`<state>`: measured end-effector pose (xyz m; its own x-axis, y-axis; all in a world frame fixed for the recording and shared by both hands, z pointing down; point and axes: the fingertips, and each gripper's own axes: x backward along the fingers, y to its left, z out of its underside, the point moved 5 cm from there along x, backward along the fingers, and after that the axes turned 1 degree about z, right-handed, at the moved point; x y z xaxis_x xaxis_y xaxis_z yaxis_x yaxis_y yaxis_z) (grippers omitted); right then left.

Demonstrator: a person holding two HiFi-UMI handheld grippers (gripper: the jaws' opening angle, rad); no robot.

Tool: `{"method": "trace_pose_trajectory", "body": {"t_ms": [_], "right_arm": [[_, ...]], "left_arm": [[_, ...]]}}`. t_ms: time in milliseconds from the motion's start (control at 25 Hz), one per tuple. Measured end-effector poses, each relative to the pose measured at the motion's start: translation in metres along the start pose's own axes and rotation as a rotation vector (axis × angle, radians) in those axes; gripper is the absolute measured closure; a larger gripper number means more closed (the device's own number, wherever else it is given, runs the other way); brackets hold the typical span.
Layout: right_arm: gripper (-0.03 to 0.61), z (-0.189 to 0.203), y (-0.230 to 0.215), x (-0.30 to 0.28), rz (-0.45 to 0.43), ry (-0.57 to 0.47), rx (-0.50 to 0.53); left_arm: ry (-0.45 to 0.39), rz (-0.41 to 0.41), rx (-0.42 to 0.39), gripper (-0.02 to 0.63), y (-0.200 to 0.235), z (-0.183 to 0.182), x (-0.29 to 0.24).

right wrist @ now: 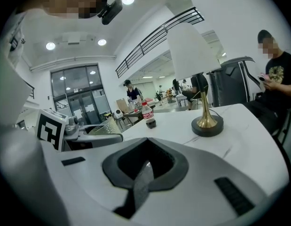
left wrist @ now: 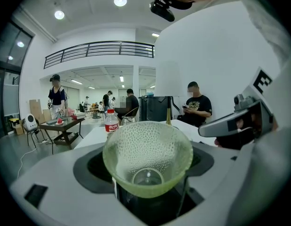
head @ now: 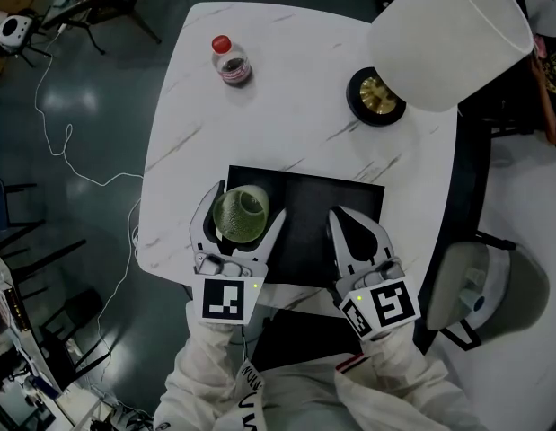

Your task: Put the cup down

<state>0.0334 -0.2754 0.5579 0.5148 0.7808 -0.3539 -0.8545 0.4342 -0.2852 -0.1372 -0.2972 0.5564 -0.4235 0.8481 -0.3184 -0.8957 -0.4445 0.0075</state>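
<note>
My left gripper (head: 244, 205) is shut on a green, bumpy glass cup (head: 240, 214), which is clamped between its two white fingers. The cup stands mouth-up over the left corner of a black mat (head: 324, 206); I cannot tell whether its base touches the mat. The left gripper view looks into the cup's (left wrist: 147, 158) mouth, close to the camera. My right gripper (head: 342, 215) hovers over the mat's right half, a hand's width from the cup, shut with nothing in it. In the right gripper view, its jaw tips (right wrist: 146, 142) meet around an empty dark hollow.
The white marble table (head: 286, 124) holds a red-capped cola bottle (head: 230, 59) at the far left. At the far right stands a lamp with a brass base (head: 376, 95) and a white shade (head: 450, 34). A chair (head: 471, 285) stands beside the table's right edge.
</note>
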Motion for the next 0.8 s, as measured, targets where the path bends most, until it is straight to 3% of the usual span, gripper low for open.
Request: {"method": "trace_pose_trajectory", "body": {"t_ms": [800], "right_arm": [[0.572, 0.008, 0.005, -0.022, -0.034, 0.01, 0.009]], "left_arm": [[0.05, 0.014, 0.002, 0.206, 0.003, 0.027, -0.02]]}}
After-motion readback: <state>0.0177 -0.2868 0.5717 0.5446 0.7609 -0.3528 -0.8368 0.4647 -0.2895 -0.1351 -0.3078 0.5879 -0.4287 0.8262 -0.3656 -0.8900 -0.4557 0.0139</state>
